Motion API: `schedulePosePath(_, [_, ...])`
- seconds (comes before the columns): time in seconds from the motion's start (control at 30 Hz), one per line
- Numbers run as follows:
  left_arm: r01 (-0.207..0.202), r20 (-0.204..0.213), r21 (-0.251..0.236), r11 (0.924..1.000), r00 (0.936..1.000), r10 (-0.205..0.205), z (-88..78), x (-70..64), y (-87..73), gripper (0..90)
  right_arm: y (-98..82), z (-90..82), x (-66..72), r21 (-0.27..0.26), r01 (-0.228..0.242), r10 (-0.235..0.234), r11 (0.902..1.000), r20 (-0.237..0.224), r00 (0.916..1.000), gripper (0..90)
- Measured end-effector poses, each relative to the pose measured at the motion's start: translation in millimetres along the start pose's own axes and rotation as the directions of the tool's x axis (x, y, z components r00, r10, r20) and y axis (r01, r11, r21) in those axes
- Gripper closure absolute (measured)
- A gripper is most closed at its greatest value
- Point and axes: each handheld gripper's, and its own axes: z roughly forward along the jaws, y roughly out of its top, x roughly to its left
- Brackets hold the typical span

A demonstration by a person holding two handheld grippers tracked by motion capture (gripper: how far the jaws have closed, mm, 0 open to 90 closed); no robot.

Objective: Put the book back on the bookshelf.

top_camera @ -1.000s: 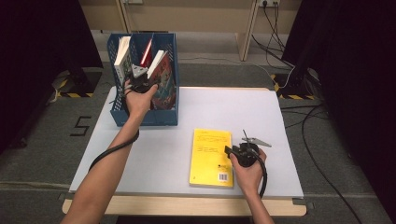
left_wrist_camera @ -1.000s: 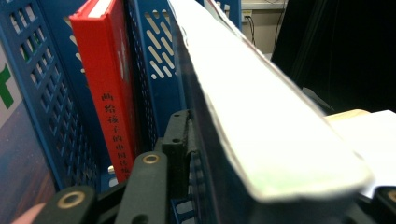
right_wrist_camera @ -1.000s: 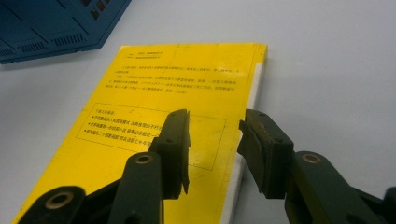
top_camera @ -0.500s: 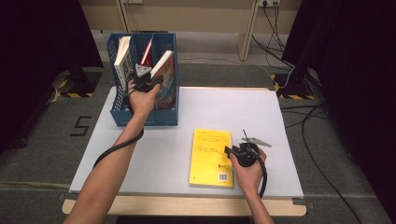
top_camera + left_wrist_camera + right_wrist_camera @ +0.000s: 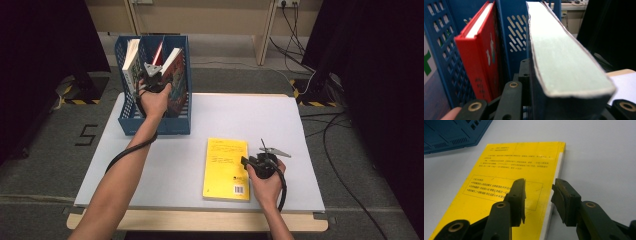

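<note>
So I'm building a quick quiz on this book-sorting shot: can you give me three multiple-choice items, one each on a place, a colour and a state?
1. Where does the yellow book lie?
A. Flat on the table
B. Upright in the blue file holder
C. On the floor

2. What colour is the hardback standing beside the thick book in the left gripper view?
A. Green
B. Red
C. White

3. How does the right gripper stand?
A. Shut on the yellow book
B. Shut on nothing
C. Open over the yellow book's edge

Answers:
1 A, the high view shows it flat on the white tabletop, near the right hand.
2 B, its cover and spine are red.
3 C, a clear gap shows between the jaws in the right gripper view, with the book's edge beneath.
</note>
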Motion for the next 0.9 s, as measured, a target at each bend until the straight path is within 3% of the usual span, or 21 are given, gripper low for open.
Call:
schedulePosePath(0.13, [0.002,-0.021,0.007,1.0,0.9998,-0.002,9.5,-0.3,-3.8,74.3,-0.1,0.0,-0.4,0.002,-0.003,0.003,1.0,0.0,1.0,61.2])
schedulePosePath(0.47, [0.002,-0.06,-0.034,0.9994,0.9982,-0.004,17.1,0.9,-9.4,73.9,-1.1,1.7,-1.4,0.008,0.002,-0.002,1.0,-0.001,1.0,61.2])
schedulePosePath(0.6, [-0.005,-0.056,-0.041,0.9991,0.9984,0.003,16.4,0.0,-10.8,73.1,-1.5,2.1,-1.8,0.01,0.004,-0.004,0.9999,-0.002,1.0,61.2])
schedulePosePath(0.7, [-0.001,-0.031,-0.015,0.9999,0.9995,0.0,13.7,1.4,-8.2,69.3,-2.0,1.5,-1.3,0.012,0.005,-0.005,0.9999,0.0,1.0,61.1])
schedulePosePath(0.9, [-0.001,-0.009,-0.012,0.9999,1.0,0.001,-2.9,2.6,-7.7,61.9,-2.9,1.9,-0.7,0.019,0.002,-0.002,0.9998,0.0,1.0,60.9])
